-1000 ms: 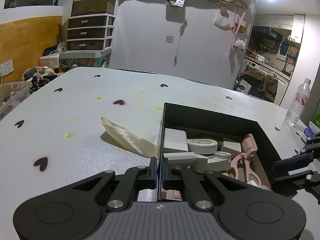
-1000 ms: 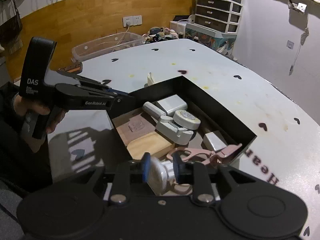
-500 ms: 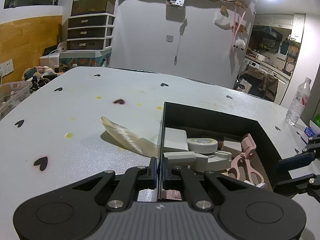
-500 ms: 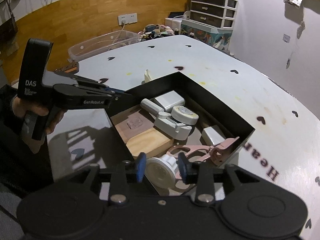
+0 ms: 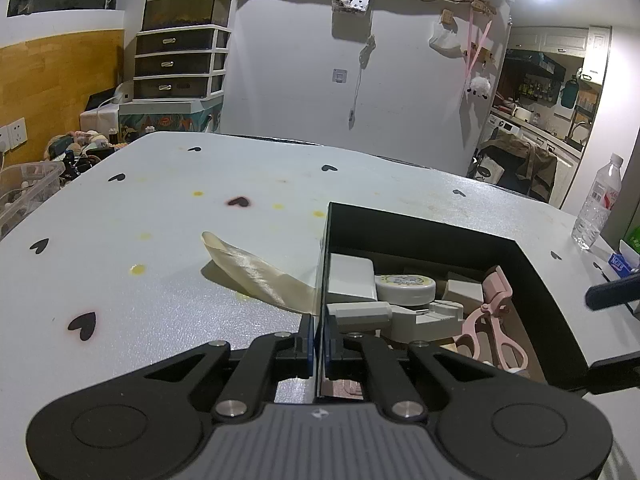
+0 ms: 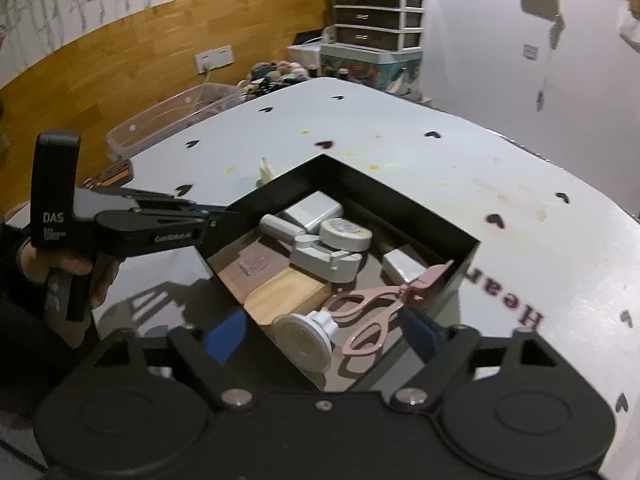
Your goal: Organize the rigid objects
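Note:
A black open box (image 6: 424, 216) sits on the white table and holds several rigid items: a pink eyelash curler (image 6: 384, 300), a white round stand (image 6: 306, 340), a tape roll (image 6: 346, 234), a grey stapler-like tool (image 6: 324, 258) and a wooden block (image 6: 288, 292). My left gripper (image 5: 319, 340) is shut on the box's near-left wall (image 5: 322, 280). My right gripper (image 6: 320, 332) is open wide above the box's near corner and holds nothing. The white round stand lies in the box just below its jaws.
A translucent beige strip (image 5: 256, 272) lies on the table left of the box. A water bottle (image 5: 598, 204) stands at the table's far right edge. A clear plastic bin (image 6: 176, 116) sits beyond the table's left side.
My right gripper has opened and let go of the white round stand, which now lies in the box. The right gripper has also pulled back. The left gripper has not moved.

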The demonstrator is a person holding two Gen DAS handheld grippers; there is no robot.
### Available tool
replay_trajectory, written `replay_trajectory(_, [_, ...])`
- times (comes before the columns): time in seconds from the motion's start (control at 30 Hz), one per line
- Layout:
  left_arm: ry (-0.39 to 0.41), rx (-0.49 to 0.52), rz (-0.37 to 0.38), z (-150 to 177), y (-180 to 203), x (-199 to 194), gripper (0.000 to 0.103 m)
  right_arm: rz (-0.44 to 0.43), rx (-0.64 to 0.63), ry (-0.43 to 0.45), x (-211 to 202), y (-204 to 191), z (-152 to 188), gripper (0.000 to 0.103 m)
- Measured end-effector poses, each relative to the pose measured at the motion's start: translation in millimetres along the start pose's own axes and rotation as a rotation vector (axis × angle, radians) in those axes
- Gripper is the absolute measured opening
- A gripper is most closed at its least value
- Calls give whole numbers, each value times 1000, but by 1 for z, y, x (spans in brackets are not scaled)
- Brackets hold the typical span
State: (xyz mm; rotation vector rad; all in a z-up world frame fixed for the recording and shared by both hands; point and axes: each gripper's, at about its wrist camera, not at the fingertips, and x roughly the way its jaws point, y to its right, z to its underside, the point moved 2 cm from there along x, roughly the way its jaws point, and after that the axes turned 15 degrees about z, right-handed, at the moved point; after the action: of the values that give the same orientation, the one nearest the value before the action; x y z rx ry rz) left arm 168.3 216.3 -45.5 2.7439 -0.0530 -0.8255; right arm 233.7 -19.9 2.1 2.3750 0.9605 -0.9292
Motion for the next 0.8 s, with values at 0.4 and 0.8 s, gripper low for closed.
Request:
replay_trajectory(0.4, [-1,4,19,4,-4,0,5,131,183,34,-16,6,5,103])
replay_trajectory(0.8, [86,73,36,-7,9,-41,5,224,377,216,-52,-6,23,103])
